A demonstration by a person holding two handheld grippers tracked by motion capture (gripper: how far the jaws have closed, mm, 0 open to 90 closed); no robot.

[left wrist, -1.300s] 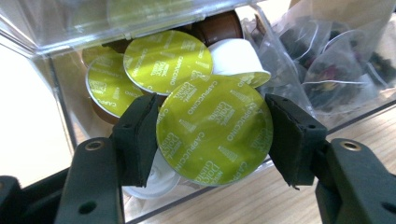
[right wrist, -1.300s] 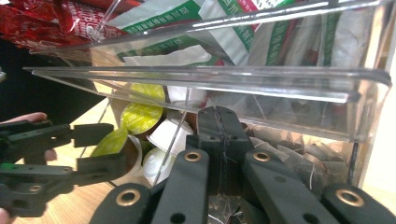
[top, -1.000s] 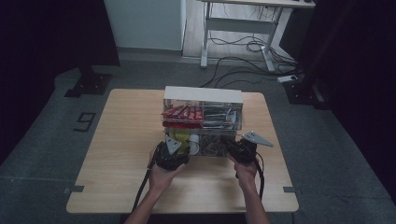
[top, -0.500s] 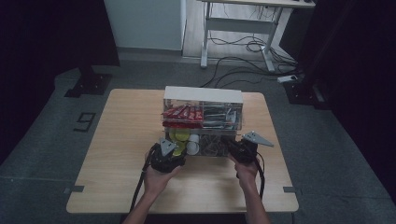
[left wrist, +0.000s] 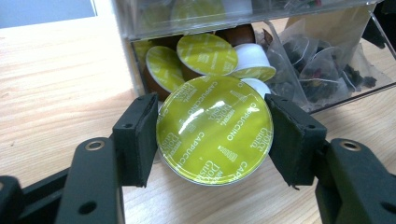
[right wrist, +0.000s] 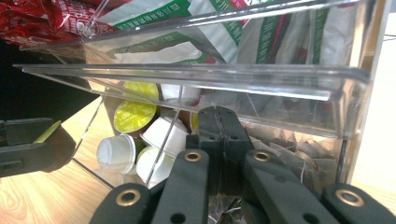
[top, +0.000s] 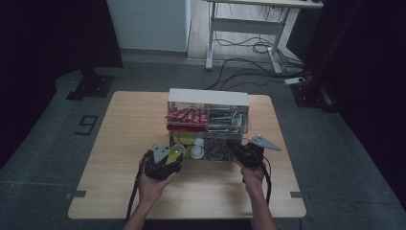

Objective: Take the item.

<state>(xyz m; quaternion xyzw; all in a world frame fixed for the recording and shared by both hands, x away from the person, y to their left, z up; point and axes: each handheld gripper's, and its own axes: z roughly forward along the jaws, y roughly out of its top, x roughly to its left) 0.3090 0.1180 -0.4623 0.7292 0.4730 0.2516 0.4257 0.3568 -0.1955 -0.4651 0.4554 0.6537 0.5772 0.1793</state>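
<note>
Pulled back toward the near edge since a second ago, the left tongs (top: 175, 154) now hold a green-lidded capsule (left wrist: 215, 129) clear of the drawer it came from. In the left gripper view the two black jaws press against opposite sides of the capsule, whose round foil lid reads "CAPPUCCINO" and faces the camera above the wooden bench (top: 119, 143). A person's left hand (top: 152, 184) grips that tool near the bench's front edge, and the right hand (top: 253, 173) grips the other.

Just beyond, the right tongs (right wrist: 219, 126) are closed, jaw against jaw with nothing between them, their tips resting at the front of the clear drawer (left wrist: 348, 88) on its right side. That drawer stands pulled out from the bottom of a clear plastic organizer (top: 208, 117) at the bench's middle. More green-lidded and white capsules (left wrist: 205, 53) lie in its left half, and clear tea sachets (left wrist: 317, 65) fill its right half. Farther up, the upper tier holds red packets (top: 186, 116) on the left and green-and-white packets (right wrist: 196, 28) on the right.
</note>
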